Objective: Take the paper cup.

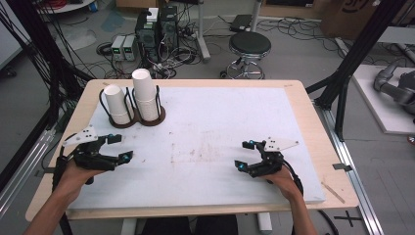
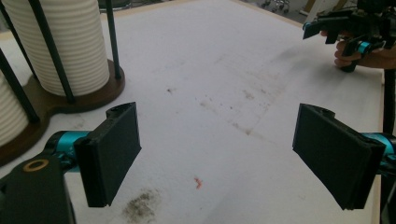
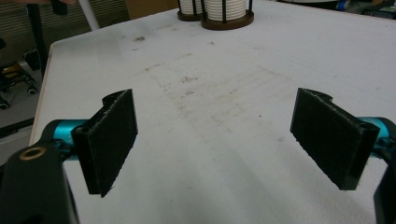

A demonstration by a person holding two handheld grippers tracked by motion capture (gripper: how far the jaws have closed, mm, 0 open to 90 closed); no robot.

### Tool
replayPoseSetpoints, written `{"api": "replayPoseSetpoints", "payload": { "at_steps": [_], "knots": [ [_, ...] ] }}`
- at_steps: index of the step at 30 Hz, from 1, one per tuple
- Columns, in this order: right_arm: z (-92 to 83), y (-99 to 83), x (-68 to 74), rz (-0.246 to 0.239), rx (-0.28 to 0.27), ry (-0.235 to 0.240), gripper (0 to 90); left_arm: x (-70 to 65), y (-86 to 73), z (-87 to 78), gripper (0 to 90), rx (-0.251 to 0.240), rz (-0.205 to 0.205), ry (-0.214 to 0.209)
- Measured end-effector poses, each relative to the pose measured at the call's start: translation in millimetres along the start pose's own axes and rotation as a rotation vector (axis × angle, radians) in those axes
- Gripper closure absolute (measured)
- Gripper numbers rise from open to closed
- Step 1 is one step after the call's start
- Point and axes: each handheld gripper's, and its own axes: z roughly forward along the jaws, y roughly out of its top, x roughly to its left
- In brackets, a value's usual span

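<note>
The cup stacks (image 1: 132, 100) stand upright just beyond the left claw (image 1: 120, 147), nearer than the right claw (image 1: 244, 155); both gape empty.

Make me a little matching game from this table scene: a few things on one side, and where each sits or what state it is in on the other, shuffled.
Things:
1. taller cup stack
2. shorter cup stack
3. left tool
4. stool

Places or states:
A. on the floor beyond the table
B. in the holder's left ring
C. open, holding nothing
D. in the holder's right ring

Pairs: 1-D, 2-B, 3-C, 4-A
</note>
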Motion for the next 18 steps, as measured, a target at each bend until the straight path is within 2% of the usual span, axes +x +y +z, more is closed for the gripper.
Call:
{"api": "replayPoseSetpoints", "payload": {
  "at_steps": [2,4,5,7,8,9,11,18],
  "knots": [
    [-0.1,0.0,0.0,0.002,0.001,0.001,15.4,-0.3,4.5,-1.7,14.9,0.0,0.005,0.002],
    [0.2,0.1,0.0,-0.004,-0.001,0.0,15.4,-0.7,18.0,-6.8,14.9,-0.006,0.022,0.015],
    [0.2,0.1,-0.1,-0.007,0.0,-0.003,15.3,-0.7,18.0,-6.8,14.9,-0.006,0.022,0.015],
    [0.1,0.1,0.2,-0.005,0.001,-0.003,15.4,-0.9,27.3,-9.9,14.9,-0.006,0.025,0.019],
    [0.2,0.1,-0.1,-0.007,0.0,-0.002,15.4,-0.7,37.2,-12.2,14.9,-0.004,0.027,0.026],
    [0.2,0.1,-0.1,-0.004,0.0,0.0,15.4,-0.7,37.2,-12.2,14.8,-0.004,0.027,0.026],
    [-0.1,0.0,-0.1,0.006,-0.001,0.002,15.4,0.2,46.8,-13.9,14.8,-0.005,0.022,0.025],
    [0.1,0.1,-0.5,0.003,-0.003,0.002,15.4,3.2,79.5,-15.7,14.7,-0.033,0.035,0.05]
  ]
}}
